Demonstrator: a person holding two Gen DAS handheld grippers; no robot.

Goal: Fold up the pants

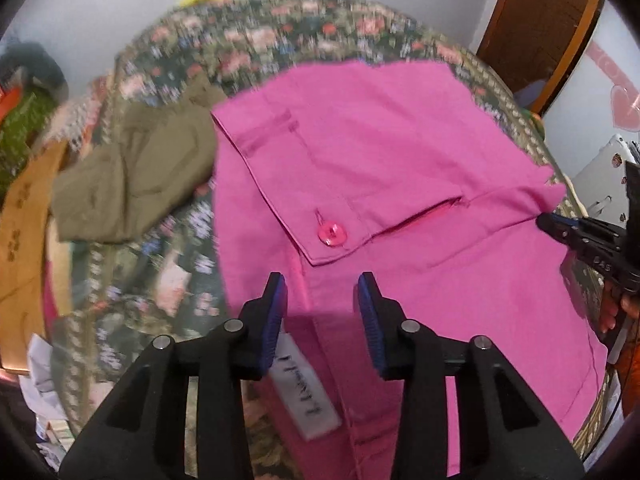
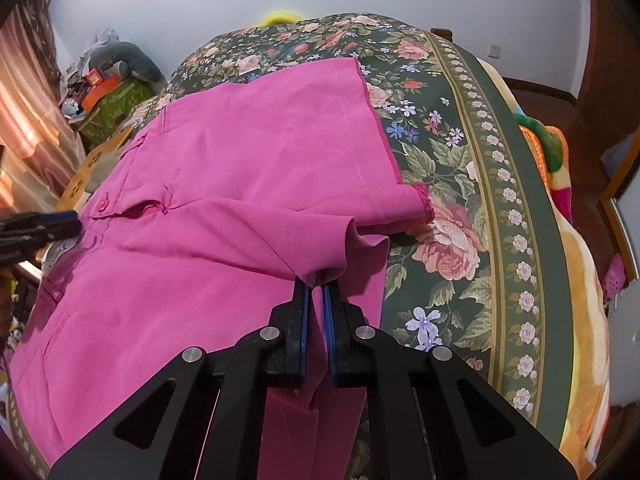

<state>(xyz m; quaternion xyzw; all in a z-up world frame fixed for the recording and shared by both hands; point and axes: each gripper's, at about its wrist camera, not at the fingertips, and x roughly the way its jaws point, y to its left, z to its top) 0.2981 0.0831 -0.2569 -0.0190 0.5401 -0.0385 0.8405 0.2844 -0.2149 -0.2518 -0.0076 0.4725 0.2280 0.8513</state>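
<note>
On the flowery bedspread (image 2: pixel 460 168) the pink pants (image 2: pixel 224 184) are spread out flat, waist end toward the left gripper (image 1: pixel 322 292) and the legs running off toward the wall. The right gripper (image 2: pixel 316 288) is clamped tight on a bunched bit of the fabric near the crotch/leg edge, and that pinch is pulling a little tent up out of the cloth. The left gripper sits with its jaws apart, holding nothing, right over the waistband just short of the button (image 1: pixel 332 235), with the white label (image 1: pixel 306 388) under it.

What I'd worry about: the right one only seems to have a small wad, so if it lifts or swings over, the fabric could slide out or only the top layer might come along, leaving a crooked fold. And with the left side not pinned, I reckon the whole waist could drag across the bed. There's also an olive garment (image 1: pixel 136 176) just beside the pants that could get snagged.
</note>
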